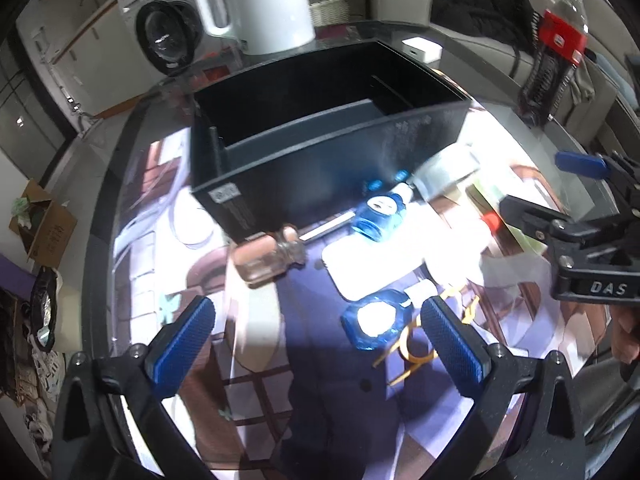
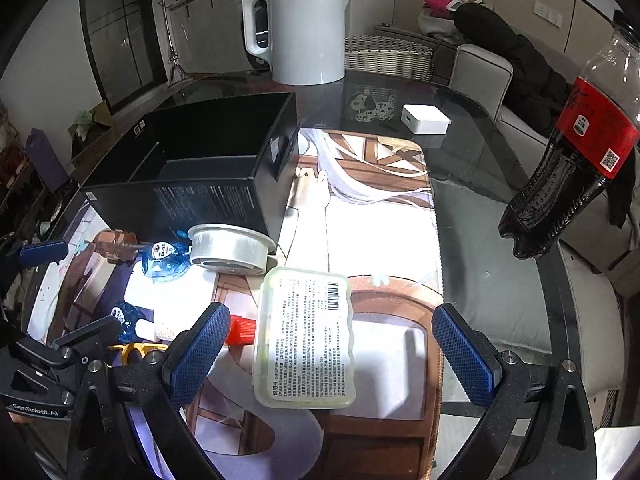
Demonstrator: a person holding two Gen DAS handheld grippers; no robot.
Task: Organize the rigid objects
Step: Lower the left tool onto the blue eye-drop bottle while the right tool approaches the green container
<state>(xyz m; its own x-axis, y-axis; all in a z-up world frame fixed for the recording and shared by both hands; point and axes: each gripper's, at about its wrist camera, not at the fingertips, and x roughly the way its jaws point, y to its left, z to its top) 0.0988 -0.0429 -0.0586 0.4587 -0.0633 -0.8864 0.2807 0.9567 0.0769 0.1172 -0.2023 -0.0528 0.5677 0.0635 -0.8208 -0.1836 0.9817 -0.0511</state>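
An open black box (image 1: 320, 128) (image 2: 208, 176) stands on the printed mat. In front of it lie a small glass jar (image 1: 266, 256) (image 2: 116, 246), two blue bottles (image 1: 380, 216) (image 1: 378, 322) (image 2: 166, 260), a roll of clear tape (image 1: 444, 170) (image 2: 230, 248) and a pale green flat case (image 2: 306, 336) with a label. My left gripper (image 1: 318, 344) is open and empty, low over the mat, with the nearer blue bottle just inside its right finger. My right gripper (image 2: 332, 356) is open, its fingers on either side of the green case.
A white kettle (image 2: 300, 28) stands behind the box. A cola bottle (image 2: 576, 152) stands at the right on the glass table (image 2: 480, 208). A small white charger (image 2: 424, 118) lies behind the mat. A red-capped tube (image 2: 240, 330) and yellow scissor handles (image 2: 136, 350) lie left of the case.
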